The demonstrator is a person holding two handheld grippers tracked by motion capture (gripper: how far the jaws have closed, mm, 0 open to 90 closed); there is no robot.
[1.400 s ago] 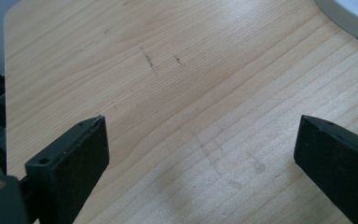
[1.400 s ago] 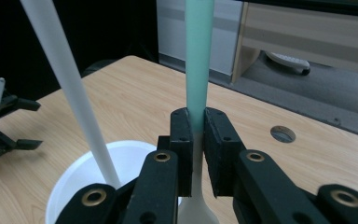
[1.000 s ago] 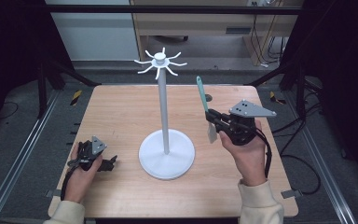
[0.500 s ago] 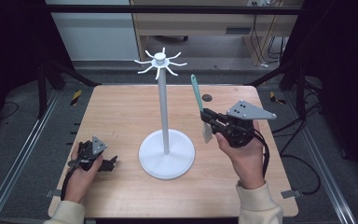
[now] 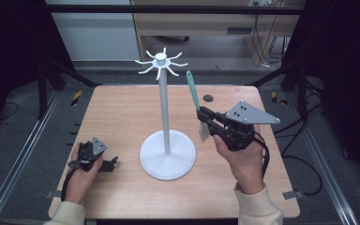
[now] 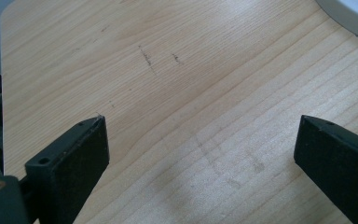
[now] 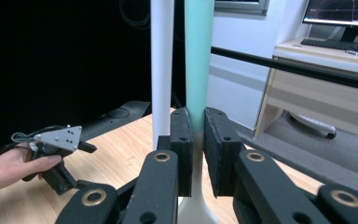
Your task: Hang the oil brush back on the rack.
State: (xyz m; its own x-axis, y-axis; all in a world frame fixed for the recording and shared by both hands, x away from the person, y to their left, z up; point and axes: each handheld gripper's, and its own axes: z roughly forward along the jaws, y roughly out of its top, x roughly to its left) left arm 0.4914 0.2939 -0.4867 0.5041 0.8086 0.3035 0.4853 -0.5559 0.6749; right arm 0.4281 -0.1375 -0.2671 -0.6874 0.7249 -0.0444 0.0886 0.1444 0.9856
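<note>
Two grippers: one loaded, one idle.
Stand (image 5: 167, 140): white pole on a round base at mid-table, hook arms fanned out at its top.
Right gripper (image 5: 205, 116): right of the pole, jaws clamped on the spatula.
Spatula (image 5: 193, 92): green handle upright, raised beside the pole, tip below the hooks; pale blade hanging under the jaws.
Left gripper (image 5: 113, 162): jaws apart, empty, resting on the table left of the base.
Risk, slip: narrow pinch on a smooth handle; the spatula may swivel or drop.
Risk, knock: handle close to the pole; a sideways drift may tip the stand.
Risk, miss: thin hooks; handle end may glance off.
</note>
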